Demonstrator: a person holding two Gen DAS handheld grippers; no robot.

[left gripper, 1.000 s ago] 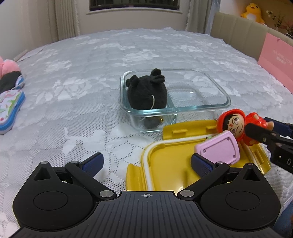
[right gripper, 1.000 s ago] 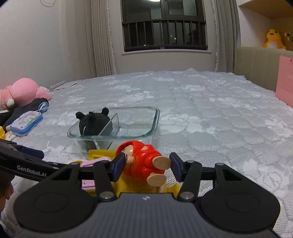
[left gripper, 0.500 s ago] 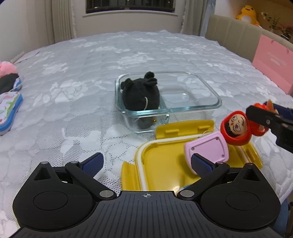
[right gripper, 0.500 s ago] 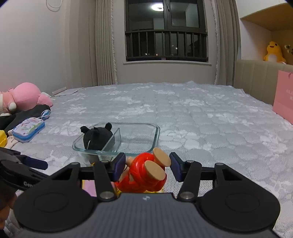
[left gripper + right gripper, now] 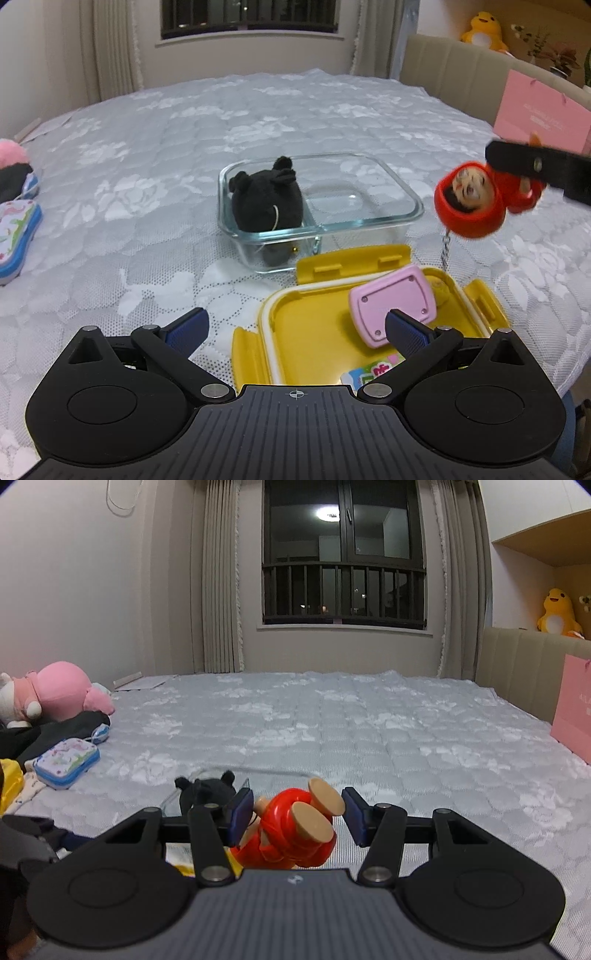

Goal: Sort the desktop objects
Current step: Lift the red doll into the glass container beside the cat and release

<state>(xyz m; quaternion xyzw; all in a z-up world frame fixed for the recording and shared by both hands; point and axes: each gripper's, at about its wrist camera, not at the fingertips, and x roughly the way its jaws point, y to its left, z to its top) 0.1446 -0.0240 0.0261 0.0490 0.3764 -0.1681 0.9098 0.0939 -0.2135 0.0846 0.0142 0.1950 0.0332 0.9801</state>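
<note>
So the black plush sits binned; right fingers clamp the red doll; left fingers gape empty; the pink case waits.

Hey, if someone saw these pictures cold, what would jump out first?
The red doll hanging head-down in the right gripper, in the air above the yellow box. Next, the black plush sitting in the left compartment of the glass dish behind the box.

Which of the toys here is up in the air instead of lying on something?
The red doll, clamped in the right gripper above the bed. The black plush sits in the glass container, and the pink toy rests in the yellow lid.
</note>
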